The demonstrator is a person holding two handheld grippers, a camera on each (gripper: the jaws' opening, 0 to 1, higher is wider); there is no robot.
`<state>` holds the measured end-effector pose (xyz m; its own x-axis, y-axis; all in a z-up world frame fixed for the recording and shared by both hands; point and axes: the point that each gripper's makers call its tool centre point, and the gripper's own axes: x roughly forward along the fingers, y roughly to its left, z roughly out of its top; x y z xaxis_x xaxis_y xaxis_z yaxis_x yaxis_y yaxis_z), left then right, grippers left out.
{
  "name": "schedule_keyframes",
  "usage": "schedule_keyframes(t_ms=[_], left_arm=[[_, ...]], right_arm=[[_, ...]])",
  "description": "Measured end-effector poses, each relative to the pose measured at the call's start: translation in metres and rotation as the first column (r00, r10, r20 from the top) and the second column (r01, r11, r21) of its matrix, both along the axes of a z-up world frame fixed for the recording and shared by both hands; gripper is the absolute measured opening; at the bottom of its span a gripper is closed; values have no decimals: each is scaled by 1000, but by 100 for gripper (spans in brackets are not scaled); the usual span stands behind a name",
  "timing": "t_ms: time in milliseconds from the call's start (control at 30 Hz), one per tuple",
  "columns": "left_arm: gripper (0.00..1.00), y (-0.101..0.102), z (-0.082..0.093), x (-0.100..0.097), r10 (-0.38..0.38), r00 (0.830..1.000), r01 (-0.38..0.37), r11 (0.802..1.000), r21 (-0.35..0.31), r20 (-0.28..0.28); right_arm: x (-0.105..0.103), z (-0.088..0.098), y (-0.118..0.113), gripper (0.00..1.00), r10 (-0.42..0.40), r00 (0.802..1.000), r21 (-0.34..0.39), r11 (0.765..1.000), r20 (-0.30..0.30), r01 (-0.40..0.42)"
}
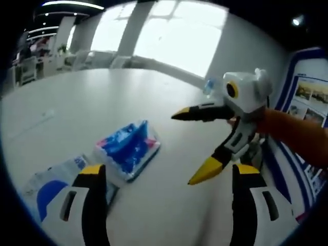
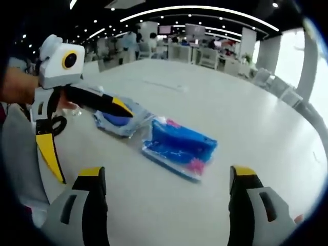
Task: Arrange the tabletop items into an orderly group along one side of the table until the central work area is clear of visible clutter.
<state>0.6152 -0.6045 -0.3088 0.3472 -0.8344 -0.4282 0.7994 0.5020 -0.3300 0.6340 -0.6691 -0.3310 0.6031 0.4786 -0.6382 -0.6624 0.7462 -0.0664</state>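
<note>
Grippers, left (image 1: 166, 177) and right (image 2: 166, 177), hover released above the desk (image 2: 246, 118); blue pack (image 2: 179, 147) lies mid-desk touching the pale pouch (image 2: 119, 122), so grasp its short edge squarely and slide sideward.

— What is around me here?

— I stand at a broad white table (image 1: 102, 107) in a big open office. Past its far edge, in my left gripper view, tall bright windows (image 1: 169, 31) glare almost white, and pale chairs (image 1: 97, 59) line up under them.

— And to the side?

— A blue-framed poster board (image 1: 307, 97) with photos stands by the table. In my right gripper view, long curved ceiling light strips (image 2: 205, 11) run over rows of desks (image 2: 189, 51), with a white pillar (image 2: 247, 42) further back.
</note>
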Motion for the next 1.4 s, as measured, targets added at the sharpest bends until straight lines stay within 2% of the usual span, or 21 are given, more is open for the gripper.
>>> schedule_keyframes(t_ms=[300,567,1133,1400], left_arm=[[99,16,12,-10,0,1000,0,1000,-6,24],[99,35,19,-20,9,999,-8,1000,-11,38],[99,91,30,-57,3,997,-3,1000,-4,77],[99,131,48,-82,-14,992,15,1000,-10,122]], right_arm=[[-14,13,12,99,20,1000,-17,1000,9,-20],[-32,21,32,99,55,998,-30,998,9,-55],[-77,30,84,99,144,989,-45,989,11,-144],[-100,41,113,99,214,977,-47,976,27,-212]])
